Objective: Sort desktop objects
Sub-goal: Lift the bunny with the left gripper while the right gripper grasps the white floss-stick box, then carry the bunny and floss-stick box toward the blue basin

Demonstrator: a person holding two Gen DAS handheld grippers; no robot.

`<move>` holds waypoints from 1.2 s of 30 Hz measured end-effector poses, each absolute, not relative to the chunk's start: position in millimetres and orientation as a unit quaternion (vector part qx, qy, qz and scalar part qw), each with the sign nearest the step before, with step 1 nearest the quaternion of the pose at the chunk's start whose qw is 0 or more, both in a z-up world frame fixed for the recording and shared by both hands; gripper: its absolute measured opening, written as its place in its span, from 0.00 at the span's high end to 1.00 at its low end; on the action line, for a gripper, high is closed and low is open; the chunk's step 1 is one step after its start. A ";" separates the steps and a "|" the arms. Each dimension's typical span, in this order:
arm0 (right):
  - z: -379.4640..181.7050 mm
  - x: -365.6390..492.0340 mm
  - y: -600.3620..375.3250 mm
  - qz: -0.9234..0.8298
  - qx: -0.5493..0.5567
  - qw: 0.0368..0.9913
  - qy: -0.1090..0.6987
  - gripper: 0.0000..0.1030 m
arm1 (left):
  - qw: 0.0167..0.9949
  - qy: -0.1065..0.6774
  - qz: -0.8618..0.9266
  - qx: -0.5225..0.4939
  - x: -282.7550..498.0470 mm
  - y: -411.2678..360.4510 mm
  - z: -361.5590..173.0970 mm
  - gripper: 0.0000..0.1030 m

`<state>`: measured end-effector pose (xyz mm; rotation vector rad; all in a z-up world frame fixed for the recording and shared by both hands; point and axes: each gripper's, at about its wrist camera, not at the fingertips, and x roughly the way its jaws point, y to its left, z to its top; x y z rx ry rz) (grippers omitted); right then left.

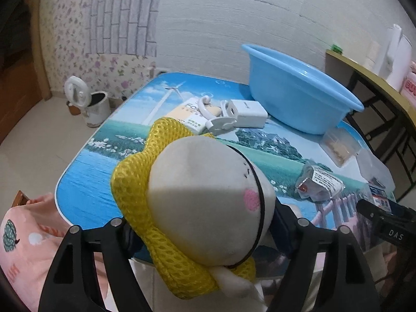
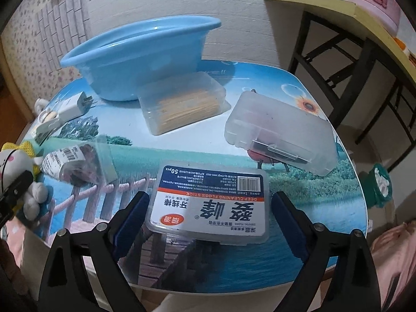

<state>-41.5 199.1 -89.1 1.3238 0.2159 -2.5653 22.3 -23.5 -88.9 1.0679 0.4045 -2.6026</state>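
Left claw (image 1: 205, 236): tilted down over the near edge of the worktop (image 1: 85, 182), jaws spread on either side of a plush doll (image 1: 208, 202); whether the pads press on the doll cannot be told.
Plush doll: pale head with a pink cheek spot and a yellow mesh bonnet, filling the gap between the left fingers; in the right wrist view it sits at the worktop's left edge.
Right claw (image 2: 210, 223): angled down, jaws wide, blue pads clear of both sides of a floss pick box (image 2: 210, 202) that lies flat on the worktop between them.
Floss pick box label: "DEEP CLEANING FLOSS STICK" on a red band, "50pcs" in a dark blue corner, large Chinese characters and a barcode, all read upside down from the right wrist.
Other writing: "DAS" on the black claw body at the right edge of the left wrist view; "CUTE" in pink letters on a tub (image 2: 374, 2) on the yellow side shelf (image 2: 312, 2).
Basin (image 2: 135, 59): light blue plastic, at the far side of the worktop.
Toothpick box (image 2: 182, 106): clear, lidded, just in front of the basin.
Frosted case (image 2: 280, 132): closed, right of the toothpick box.
Charger (image 1: 247, 113): white plug block beside a white hook-shaped gadget (image 1: 215, 119) and a yellow-white carton (image 1: 189, 115).
Wrapped packet (image 2: 75, 163): clear wrapper with a barcode label, between the doll and the floss pick box.
Floor: white bin (image 1: 96, 109) with raised lid.
Person: pink patterned sleeve (image 1: 26, 247) at lower left.
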 end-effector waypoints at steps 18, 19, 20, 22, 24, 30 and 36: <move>-82.8 -40.9 202.3 -0.883 0.443 0.148 0.057 0.26 | 0.139 0.130 -0.905 0.380 24.3 -22.7 -78.2 0.35; -79.5 -40.7 202.6 -0.885 0.438 0.150 0.059 0.26 | 0.139 0.131 -0.906 0.379 24.1 -23.2 -75.1 0.35; -76.7 -39.9 202.2 -0.886 0.434 0.153 0.060 0.26 | 0.139 0.130 -0.906 0.378 23.0 -23.2 -70.0 0.35; -69.0 -38.8 200.8 -0.888 0.427 0.162 0.062 0.26 | 0.136 0.128 -0.908 0.374 21.7 -23.5 -61.5 0.35; -61.4 -39.0 199.0 -0.887 0.423 0.173 0.062 0.26 | 0.132 0.126 -0.912 0.367 18.9 -23.1 -49.4 0.35; -32.6 -42.0 189.5 -0.895 0.391 0.201 0.074 0.26 | 0.111 0.123 -0.924 0.344 5.9 -20.6 -15.4 0.35; -10.1 -61.8 179.7 -0.902 0.363 0.222 0.068 0.26 | 0.096 0.111 -0.935 0.322 -15.5 -14.6 8.7 0.35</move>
